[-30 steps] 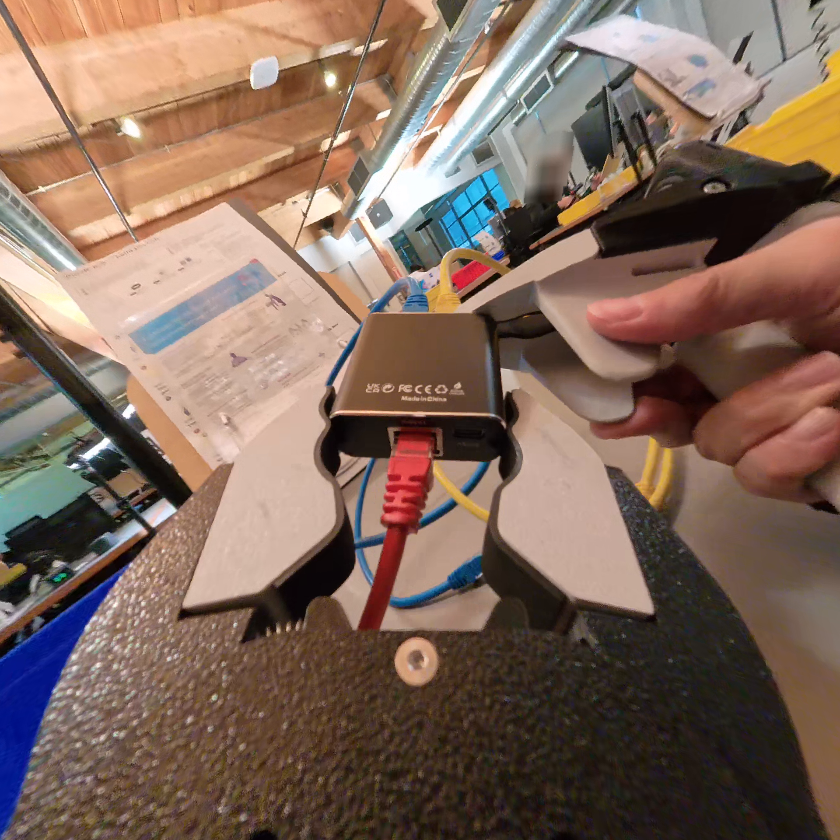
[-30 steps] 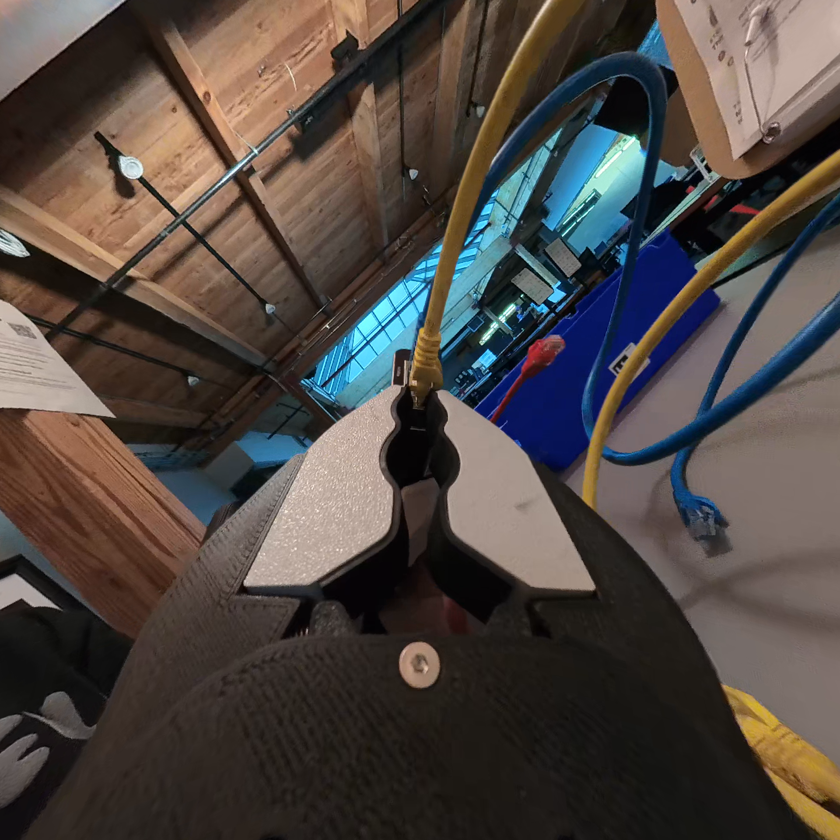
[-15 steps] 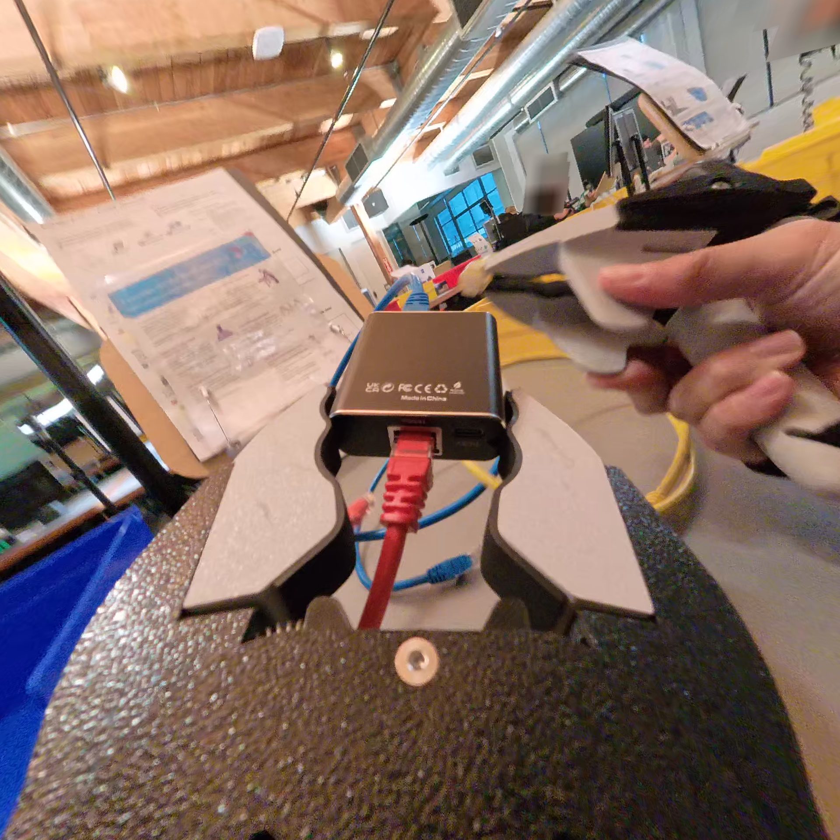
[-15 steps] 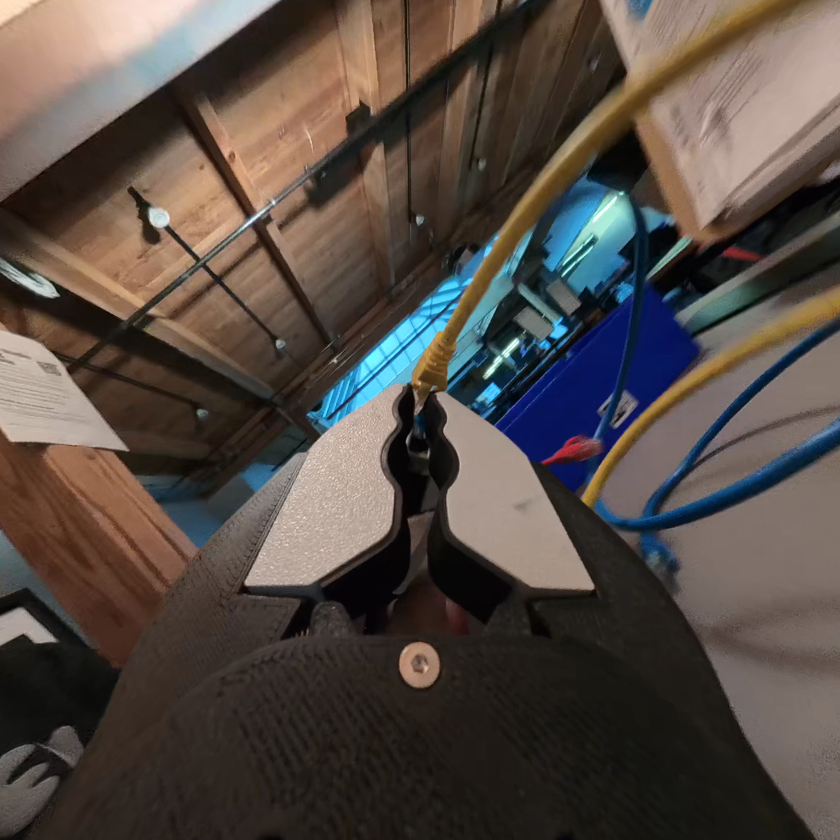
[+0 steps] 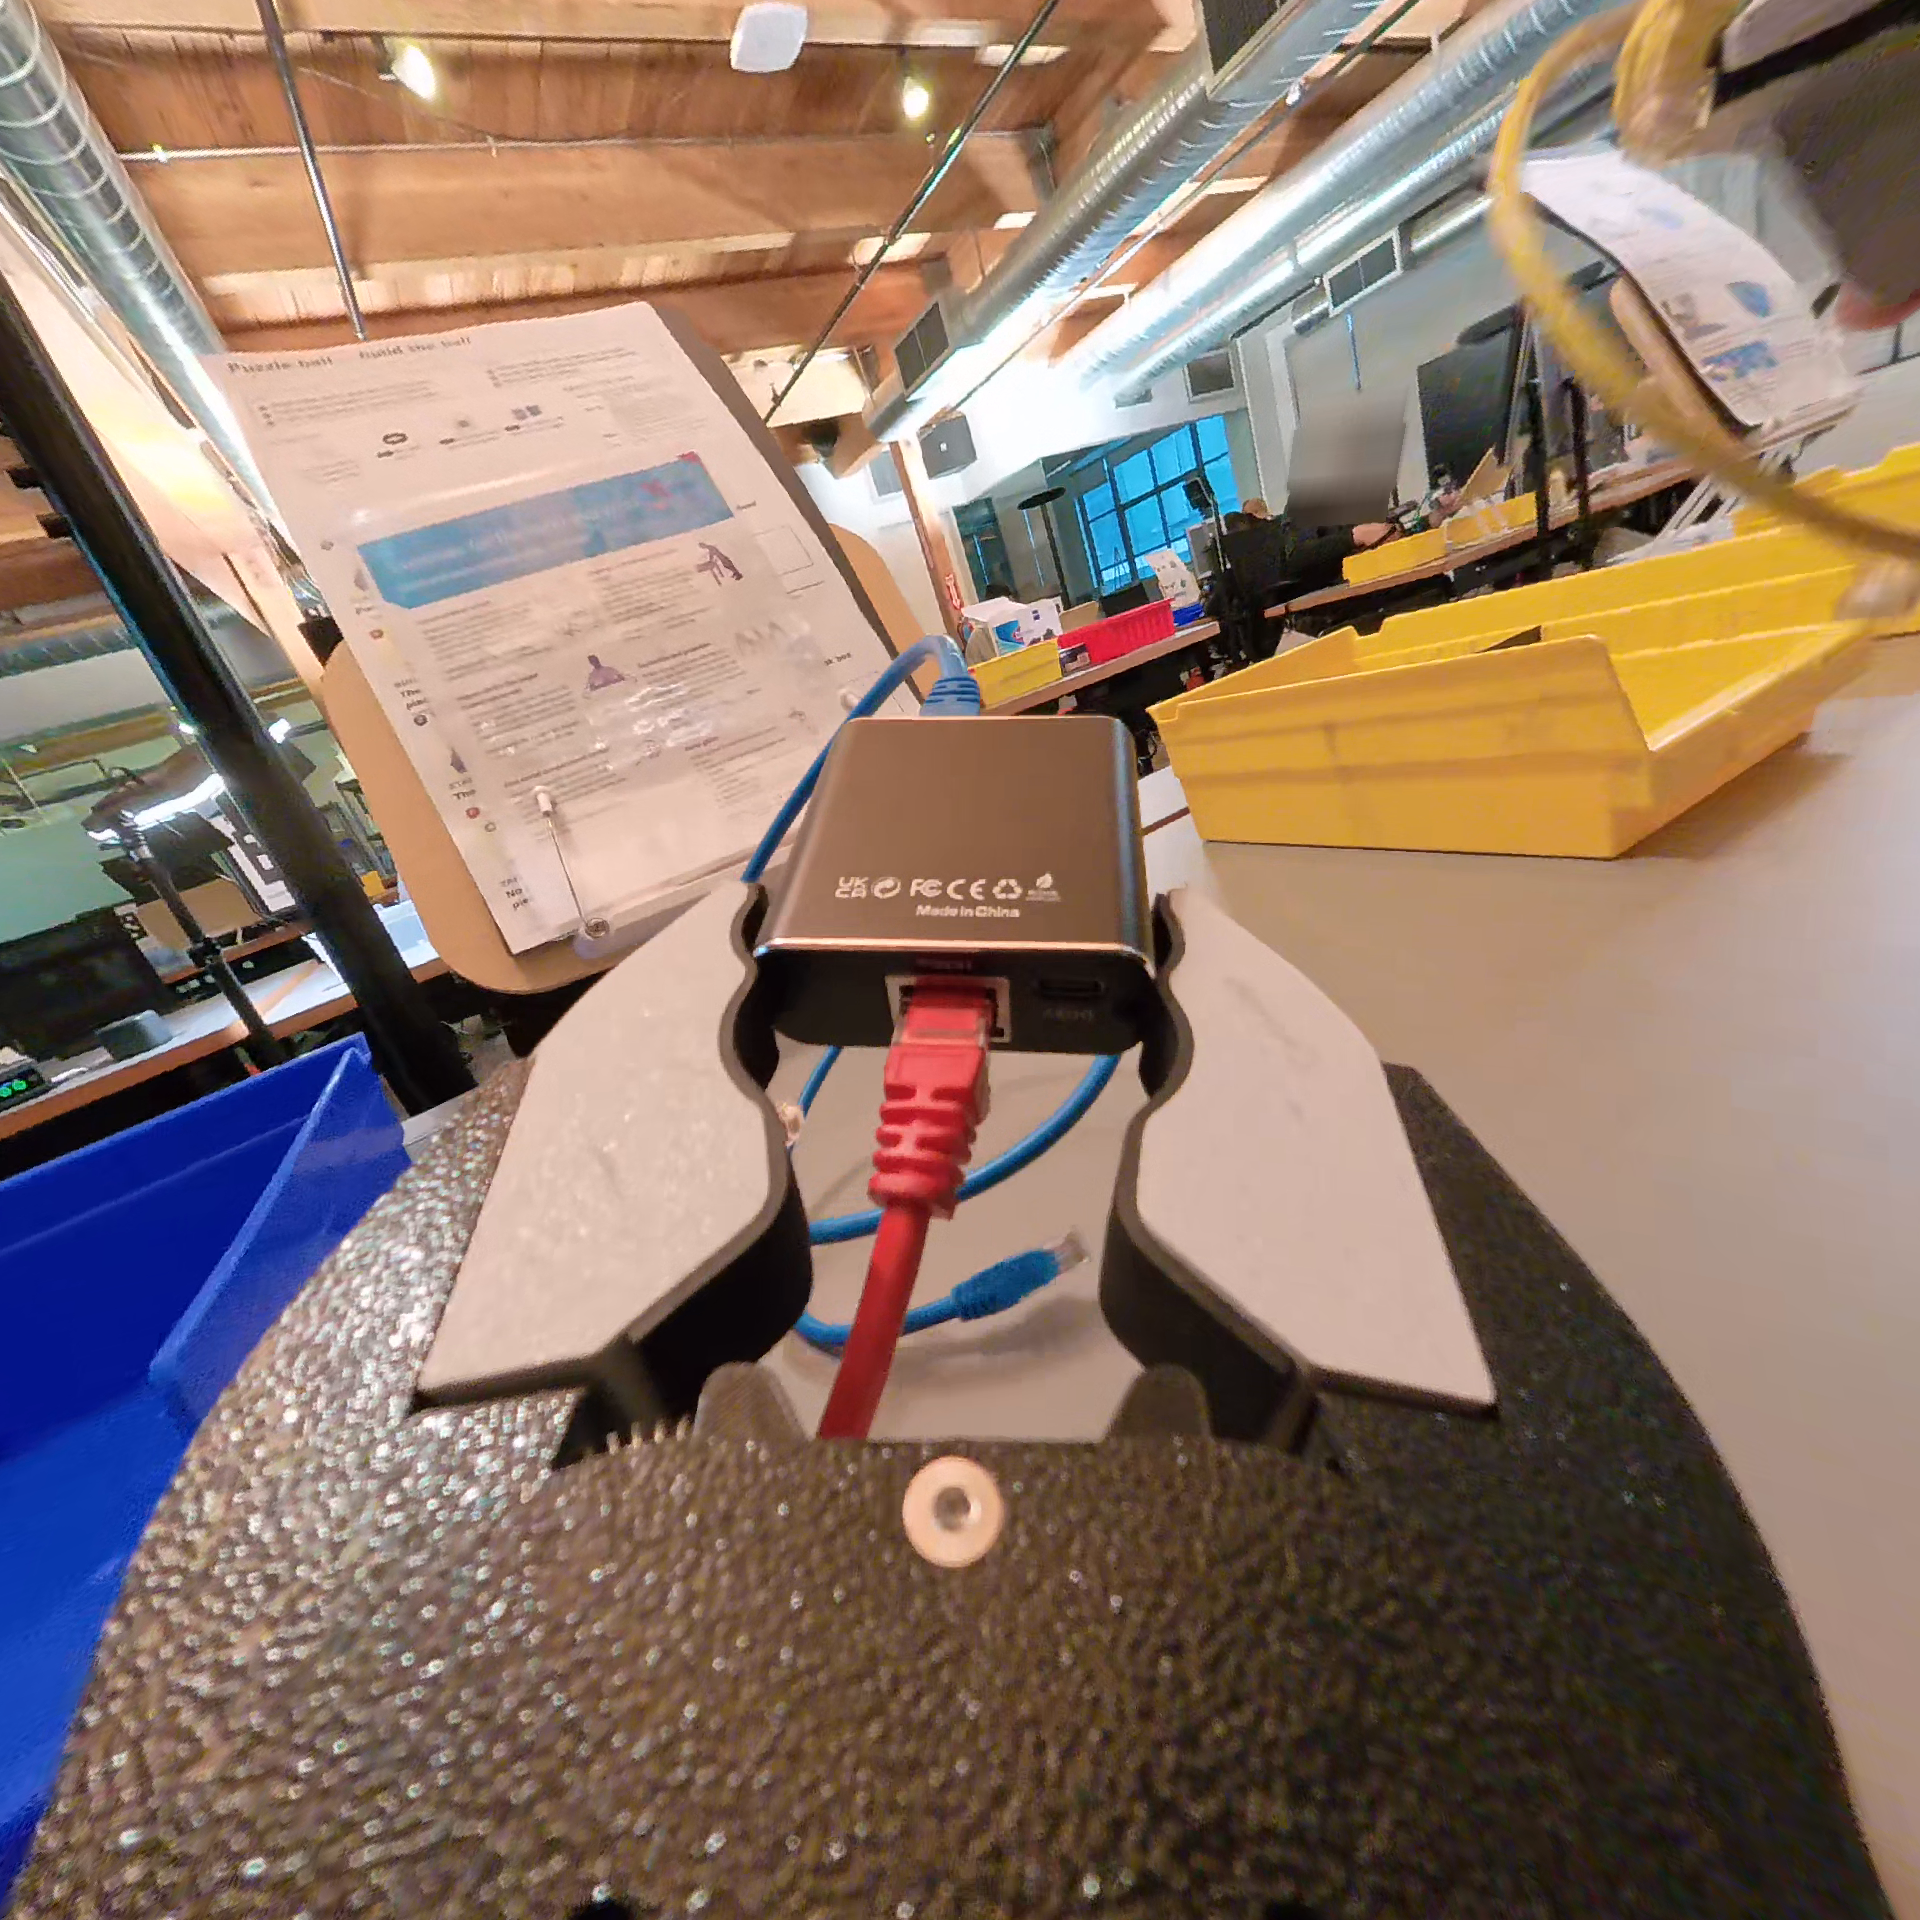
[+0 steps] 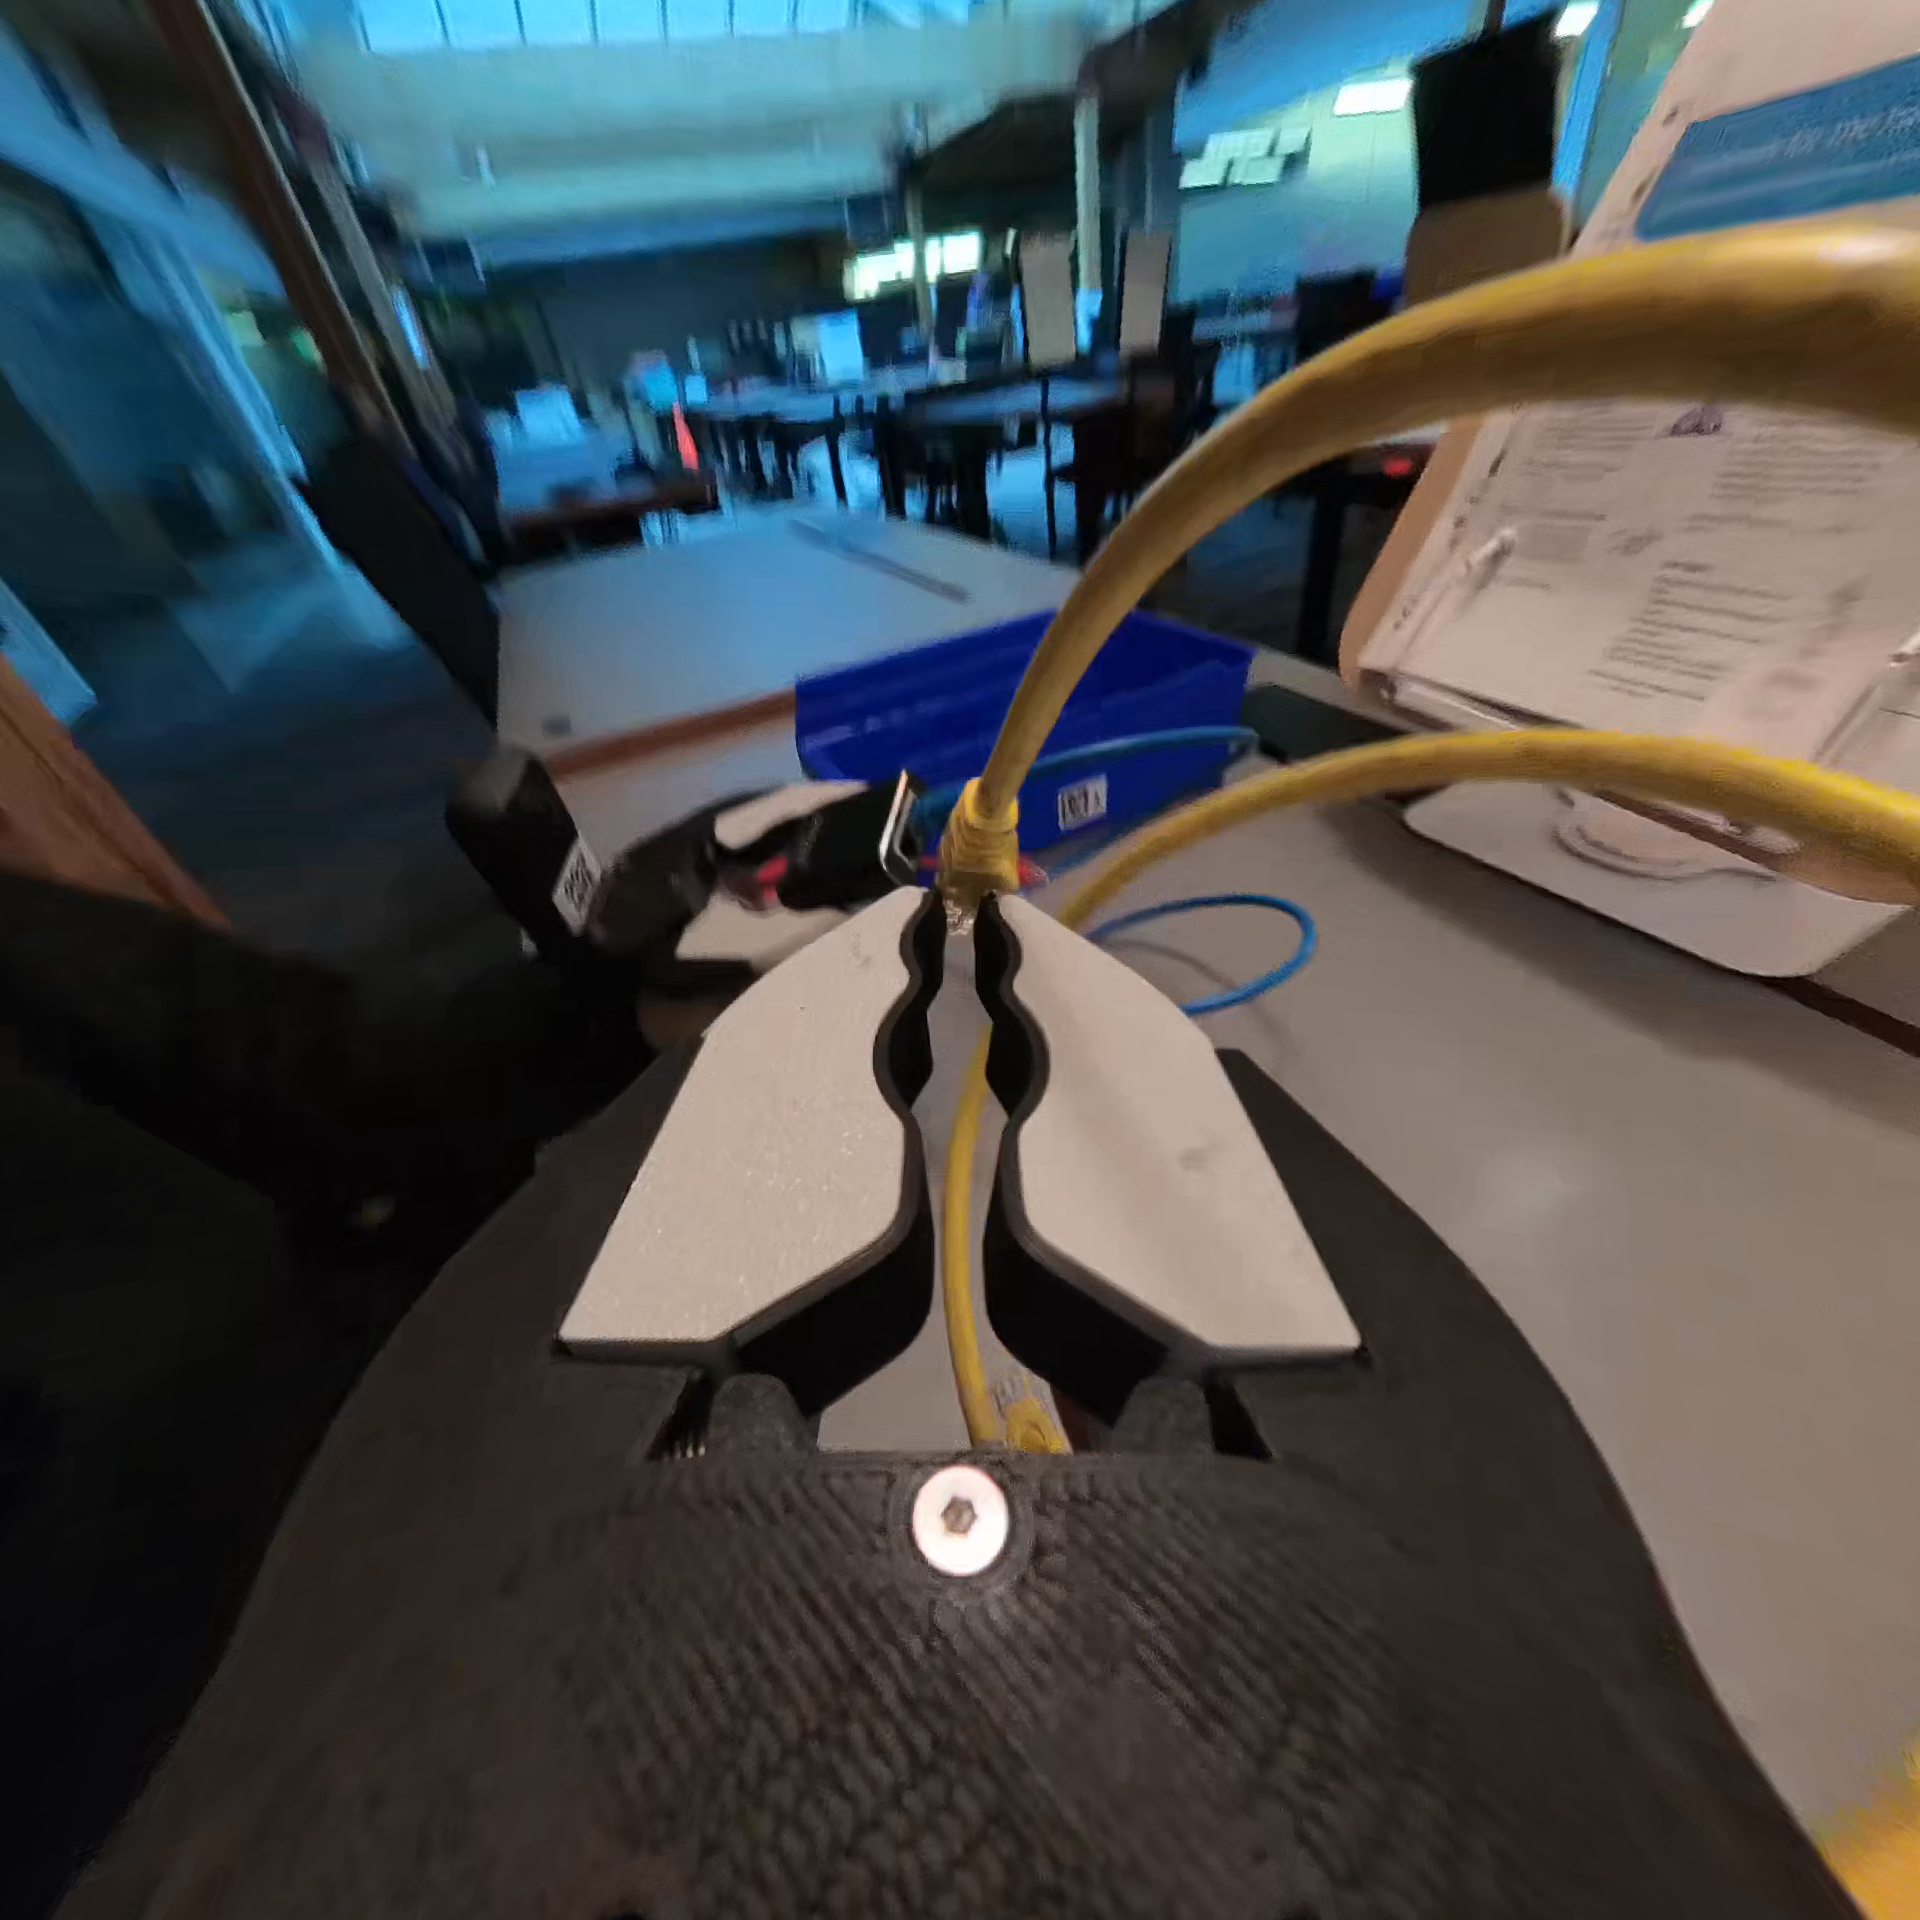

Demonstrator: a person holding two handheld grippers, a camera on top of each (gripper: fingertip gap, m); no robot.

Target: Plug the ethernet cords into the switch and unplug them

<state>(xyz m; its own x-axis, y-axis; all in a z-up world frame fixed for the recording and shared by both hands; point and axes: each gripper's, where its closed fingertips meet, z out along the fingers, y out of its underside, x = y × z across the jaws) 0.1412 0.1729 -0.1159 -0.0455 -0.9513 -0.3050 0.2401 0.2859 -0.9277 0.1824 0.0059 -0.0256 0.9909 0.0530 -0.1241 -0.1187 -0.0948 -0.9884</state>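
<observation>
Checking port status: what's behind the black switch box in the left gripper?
Behind the black switch box, a blue ethernet plug and its looping cable rise from the far end. The box hides the ports there.

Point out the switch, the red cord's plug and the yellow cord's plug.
switch (image 5: 961,831), left wrist view, on its dark top face.
red cord's plug (image 5: 935,1081), left wrist view, on the plug's ribbed body.
yellow cord's plug (image 6: 979,847), right wrist view, on its yellow boot.

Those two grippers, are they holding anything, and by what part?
Left gripper clamps the black switch by its two side walls. Right gripper pinches the yellow ethernet cord at its plug.
</observation>
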